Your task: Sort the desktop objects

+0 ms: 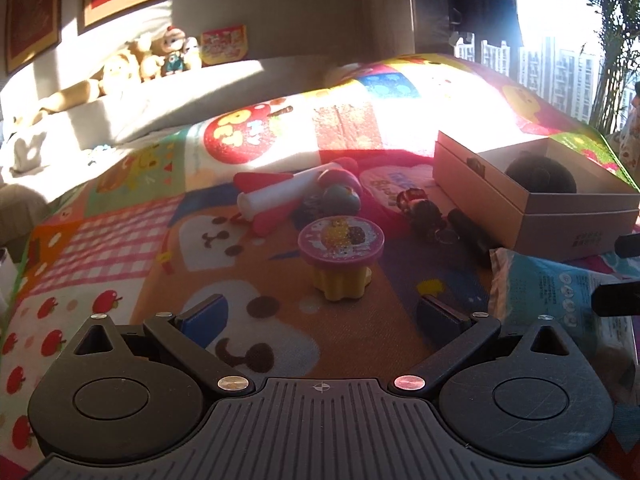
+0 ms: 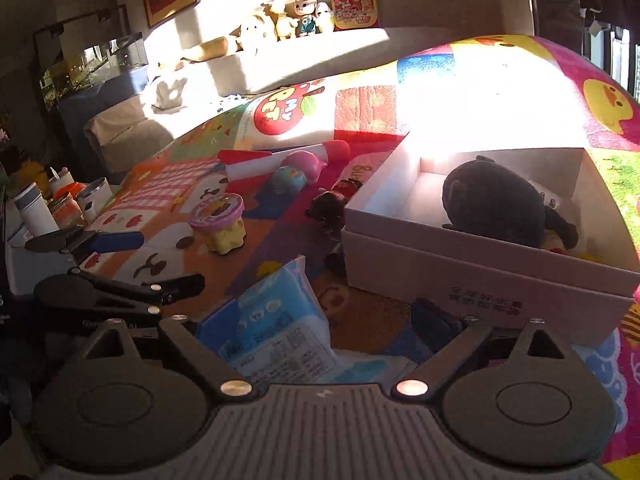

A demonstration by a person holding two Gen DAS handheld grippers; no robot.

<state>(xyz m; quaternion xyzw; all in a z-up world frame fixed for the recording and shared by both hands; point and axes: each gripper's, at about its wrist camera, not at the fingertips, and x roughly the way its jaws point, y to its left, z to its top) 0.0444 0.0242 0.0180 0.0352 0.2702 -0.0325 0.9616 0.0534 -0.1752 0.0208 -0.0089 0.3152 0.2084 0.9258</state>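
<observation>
My left gripper (image 1: pixel 324 316) stands open just above the colourful play mat (image 1: pixel 120 248), nothing between its blue pads (image 1: pixel 208 316). Straight ahead of it stands a yellow cupcake toy with a purple lid (image 1: pixel 340 256). My right gripper (image 2: pixel 310 322) is open, and a blue-and-white packet (image 2: pixel 272 332) lies between its fingers, clear of the right pad (image 2: pixel 436 324). Beyond it sits an open pale box (image 2: pixel 480 276) holding a dark plush toy (image 2: pixel 496 204). The box (image 1: pixel 500 196) and packet (image 1: pixel 560 292) lie to the right in the left wrist view.
A red-and-white rocket toy (image 1: pixel 280 196), a pink ball (image 2: pixel 304 162), a globe ball (image 2: pixel 290 180), a small toy car (image 1: pixel 412 198) and a black cylinder (image 1: pixel 470 236) lie mid-mat. Jars and cups (image 2: pixel 60 208) crowd the left edge. Plush toys (image 2: pixel 288 20) line a back ledge.
</observation>
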